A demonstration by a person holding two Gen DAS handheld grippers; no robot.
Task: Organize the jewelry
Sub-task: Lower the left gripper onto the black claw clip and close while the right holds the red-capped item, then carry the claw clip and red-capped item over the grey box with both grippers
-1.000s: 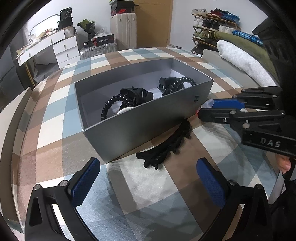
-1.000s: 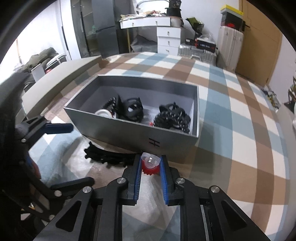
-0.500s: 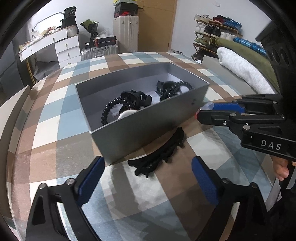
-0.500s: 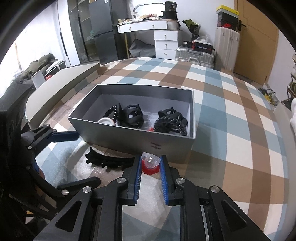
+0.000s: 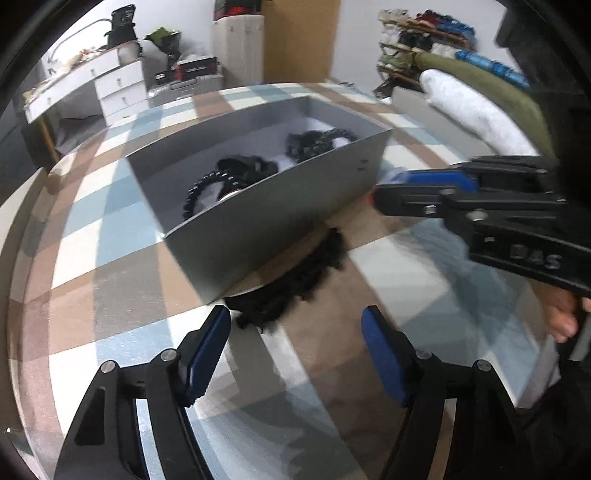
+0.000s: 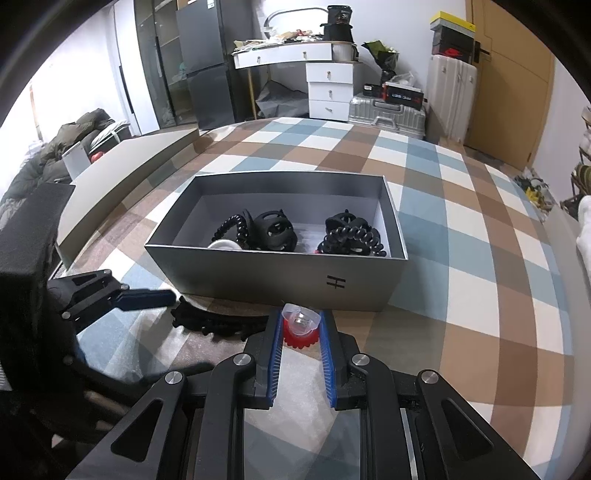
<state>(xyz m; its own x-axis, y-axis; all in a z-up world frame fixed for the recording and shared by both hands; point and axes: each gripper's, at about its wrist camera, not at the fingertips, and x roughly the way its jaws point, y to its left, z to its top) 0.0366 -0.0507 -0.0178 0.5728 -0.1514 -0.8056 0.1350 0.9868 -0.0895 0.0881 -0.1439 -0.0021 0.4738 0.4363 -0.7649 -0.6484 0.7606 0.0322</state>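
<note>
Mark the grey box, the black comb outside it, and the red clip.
grey box [image 6: 280,277], right wrist view, front wall.
black comb [image 6: 218,325], right wrist view, toothed middle.
red clip [image 6: 300,336], right wrist view, red toothed base.

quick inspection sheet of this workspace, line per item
surface: checked cloth, blue, brown and white
job's things: grey box holding black hair ties and clips; black comb clip lying outside against its front wall; red and clear piece in the right gripper
clutter: nothing seen
grippers: right gripper shut on the piece; left gripper open, just short of the comb clip
cables: nothing seen
surroundings: white drawers, suitcases, shoe rack
</note>
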